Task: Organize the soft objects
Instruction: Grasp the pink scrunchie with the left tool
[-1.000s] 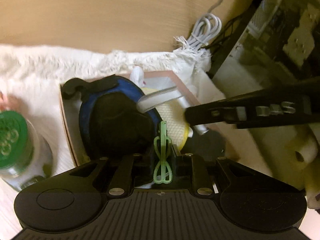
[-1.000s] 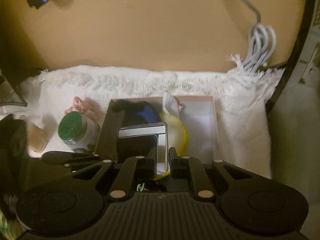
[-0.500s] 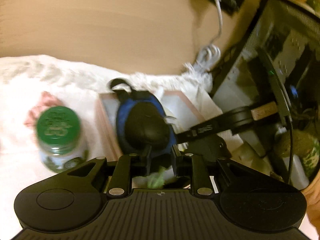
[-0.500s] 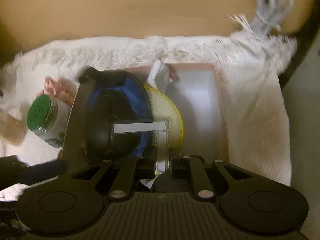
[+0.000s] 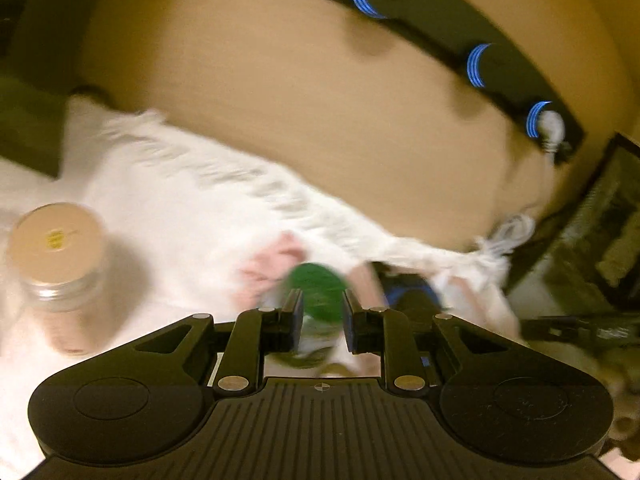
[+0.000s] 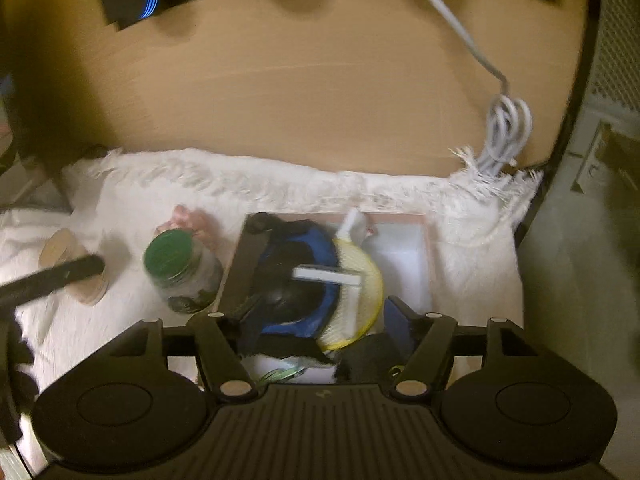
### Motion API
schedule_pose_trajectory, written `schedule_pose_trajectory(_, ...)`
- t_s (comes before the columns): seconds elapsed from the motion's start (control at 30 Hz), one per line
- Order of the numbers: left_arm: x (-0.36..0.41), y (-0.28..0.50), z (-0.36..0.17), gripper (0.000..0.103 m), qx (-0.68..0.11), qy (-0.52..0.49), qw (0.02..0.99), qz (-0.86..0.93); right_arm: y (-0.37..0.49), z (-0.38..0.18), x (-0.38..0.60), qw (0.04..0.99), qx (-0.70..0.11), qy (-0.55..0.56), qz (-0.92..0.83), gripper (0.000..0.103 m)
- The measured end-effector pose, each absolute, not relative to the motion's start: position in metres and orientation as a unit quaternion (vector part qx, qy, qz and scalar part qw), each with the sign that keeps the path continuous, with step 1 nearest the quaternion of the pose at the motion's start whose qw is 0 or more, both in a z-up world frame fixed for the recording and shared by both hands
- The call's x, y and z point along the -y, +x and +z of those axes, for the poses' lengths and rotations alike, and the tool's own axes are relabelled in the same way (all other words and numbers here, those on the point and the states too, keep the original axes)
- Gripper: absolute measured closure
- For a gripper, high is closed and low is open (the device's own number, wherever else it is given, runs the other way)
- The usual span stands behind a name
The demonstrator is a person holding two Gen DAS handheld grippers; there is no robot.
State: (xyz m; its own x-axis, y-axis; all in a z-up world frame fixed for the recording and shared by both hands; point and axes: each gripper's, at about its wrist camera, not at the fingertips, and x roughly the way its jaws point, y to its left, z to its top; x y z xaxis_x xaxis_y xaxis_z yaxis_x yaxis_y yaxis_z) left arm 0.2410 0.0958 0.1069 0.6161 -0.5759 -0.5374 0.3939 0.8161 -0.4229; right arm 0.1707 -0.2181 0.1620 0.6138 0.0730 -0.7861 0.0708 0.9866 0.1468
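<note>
A pink-rimmed white box [image 6: 424,236] on the white fringed towel [image 6: 280,188] holds a blue-and-black padded item [image 6: 296,268], a yellow mesh item [image 6: 362,280] and a white T-shaped piece [image 6: 328,276] lying across them. My right gripper [image 6: 312,332] hangs over the box's near end. Its jaws are opening wide and the pads touch nothing. My left gripper [image 5: 320,316] is off to the left over the towel. Its fingers stand a narrow gap apart with nothing between them, and the green-lidded jar [image 5: 316,284] shows beyond the gap. The view is blurred.
A tan-lidded jar [image 5: 54,240] stands on the towel at left, and a pink soft thing [image 6: 188,218] lies behind the green-lidded jar [image 6: 172,256]. A black power strip [image 6: 132,0] and a coiled white cable [image 6: 508,136] lie on the wood surface.
My right gripper opened and let go of the white T-shaped piece, which now lies in the box. My left gripper swung left, away from the box and towards the jars.
</note>
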Motion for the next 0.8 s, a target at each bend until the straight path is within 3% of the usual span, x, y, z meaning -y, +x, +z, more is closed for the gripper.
schedule_pose_trajectory(0.33, -0.089, 0.324, 0.11, 0.08, -0.426, -0.158, 0.844, -0.284, 0.178, 0.155, 0.154, 0.886, -0.459, 0.046, 0.055, 0.037)
schedule_pose_trajectory(0.63, -0.012, 0.404, 0.082, 0.076, -0.529, 0.016, 0.815, -0.236, 0.178, 0.146, 0.127, 0.875, -0.474, 0.045, 0.084, 0.037)
schedule_pose_trajectory(0.8, -0.005, 0.411, 0.054, 0.075, -0.557, 0.029, 0.797, -0.232, 0.173, 0.142, 0.123, 0.878, -0.472, 0.015, 0.083, 0.037)
